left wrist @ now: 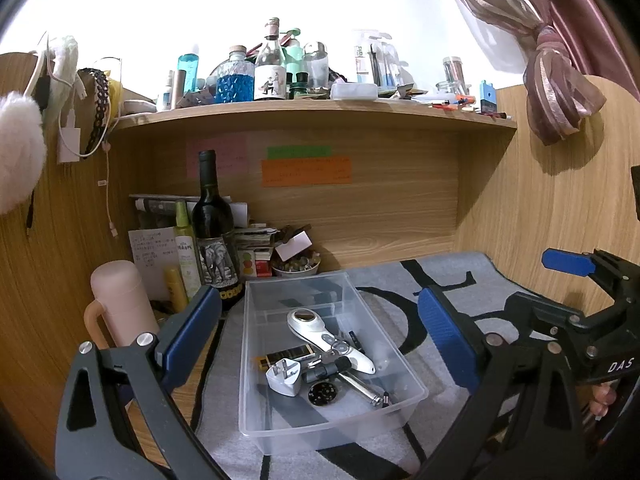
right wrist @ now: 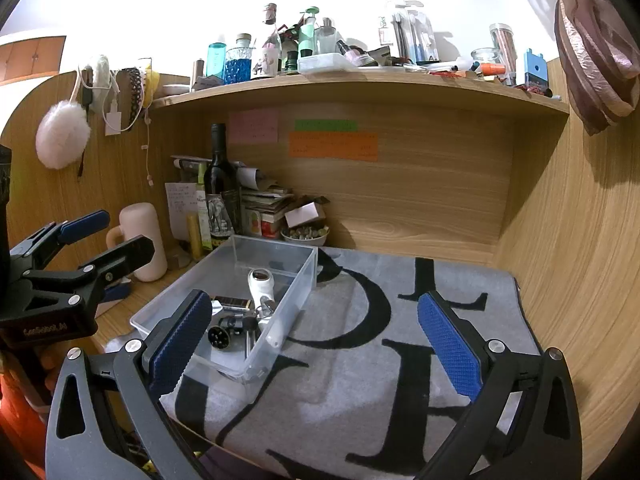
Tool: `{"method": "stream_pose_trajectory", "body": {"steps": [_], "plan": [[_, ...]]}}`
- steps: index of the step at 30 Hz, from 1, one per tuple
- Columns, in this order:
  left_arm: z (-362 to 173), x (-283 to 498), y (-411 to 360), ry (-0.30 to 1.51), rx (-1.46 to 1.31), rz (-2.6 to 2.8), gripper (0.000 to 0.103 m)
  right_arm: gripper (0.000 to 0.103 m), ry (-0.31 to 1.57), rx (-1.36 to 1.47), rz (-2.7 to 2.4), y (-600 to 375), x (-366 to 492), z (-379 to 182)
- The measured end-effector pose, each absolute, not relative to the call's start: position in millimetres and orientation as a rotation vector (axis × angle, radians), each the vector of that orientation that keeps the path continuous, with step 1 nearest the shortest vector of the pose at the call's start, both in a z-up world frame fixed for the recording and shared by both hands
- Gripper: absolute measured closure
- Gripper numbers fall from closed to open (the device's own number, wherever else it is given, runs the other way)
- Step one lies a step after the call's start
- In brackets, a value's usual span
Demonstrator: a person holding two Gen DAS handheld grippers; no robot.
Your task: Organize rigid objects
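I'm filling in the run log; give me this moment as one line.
left gripper: open, empty | right gripper: open, empty | clear bin: on grey mat, holds white handheld device, white plug, small items

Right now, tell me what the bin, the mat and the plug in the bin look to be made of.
Bin: clear, glossy hard plastic; the mat's pattern shows through its walls. Mat: grey woven or napped fabric, matte, with black letter shapes; fuzzy edges suggest textile. Plug: smooth white plastic body with grey prongs, probably metal.
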State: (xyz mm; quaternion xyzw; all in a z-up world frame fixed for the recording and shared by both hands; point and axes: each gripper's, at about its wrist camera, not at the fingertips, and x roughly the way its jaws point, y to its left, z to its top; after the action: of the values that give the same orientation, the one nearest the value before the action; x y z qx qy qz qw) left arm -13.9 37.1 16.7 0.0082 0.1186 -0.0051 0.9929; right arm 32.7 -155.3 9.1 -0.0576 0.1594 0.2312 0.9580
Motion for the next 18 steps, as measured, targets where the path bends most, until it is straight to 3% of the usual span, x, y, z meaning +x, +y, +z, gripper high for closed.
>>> {"method": "stream_pose_trajectory", "body": {"steps": [18], "plan": [[14.4,-10.8,38.6,0.248,0.008,-0.023,0.002,0.0,0.324,-0.114,0.468,-154.8,34.1,9.4]]}}
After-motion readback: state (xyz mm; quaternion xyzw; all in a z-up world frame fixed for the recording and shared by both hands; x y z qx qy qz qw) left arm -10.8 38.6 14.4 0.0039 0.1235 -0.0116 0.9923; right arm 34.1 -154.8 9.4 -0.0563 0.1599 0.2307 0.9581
